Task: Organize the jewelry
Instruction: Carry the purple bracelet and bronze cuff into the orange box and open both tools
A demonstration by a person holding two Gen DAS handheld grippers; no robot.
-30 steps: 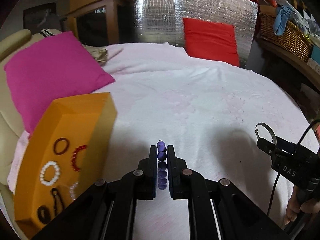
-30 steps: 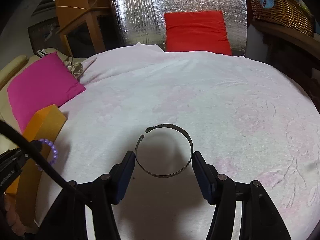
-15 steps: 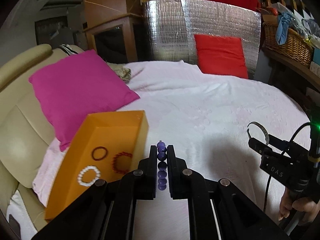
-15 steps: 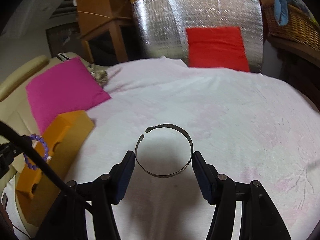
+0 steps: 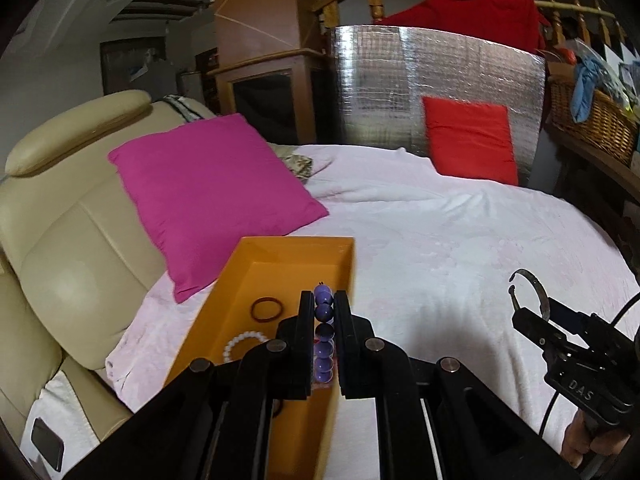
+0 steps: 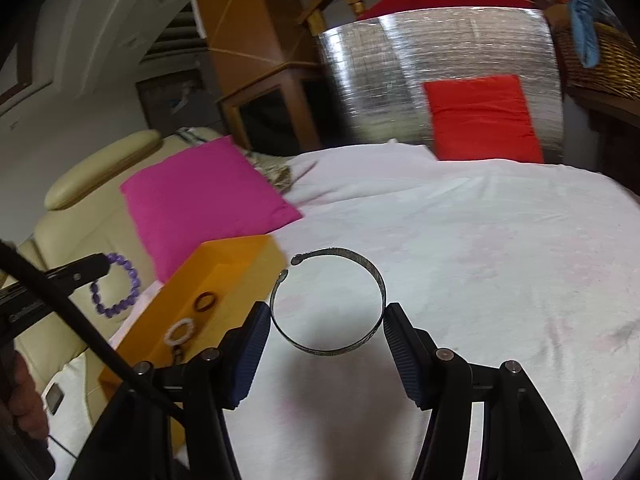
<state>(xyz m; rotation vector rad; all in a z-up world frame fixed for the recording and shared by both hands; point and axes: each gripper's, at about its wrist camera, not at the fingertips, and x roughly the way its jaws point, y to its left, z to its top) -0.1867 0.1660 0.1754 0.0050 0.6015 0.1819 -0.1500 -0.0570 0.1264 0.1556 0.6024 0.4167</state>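
Left gripper: my jaws pinched nearly together on the purple bead bracelet, beads stacked in the narrow slot between the fingers. From the right wrist view I see the same bracelet's loop hanging free off the gripper tip, out over the cream armchair.

Just below and to the left of my left gripper sits the orange tray, lying on the bed's white cover. Inside it, left of the fingers: a brown ring bracelet and, nearer to me, a white bead bracelet. More items lie further back in the tray under the gripper; I cannot tell what they are. A magenta cushion leans on the armchair beyond the tray.

Right gripper: my jaws stand moderately wide, both blue pads pressing the sides of a silver open cuff bangle. The cuff's gap faces up and left, away from me. It hangs above the bed cover, its shadow falling on the cloth beneath. The tray lies to the left of this gripper, touching neither finger. In the left wrist view the right gripper shows at far right with the bangle edge-on, a hand below it on the handle.

Beyond both grippers, at the far edge of the bed, a red cushion stands against a silver foil panel.
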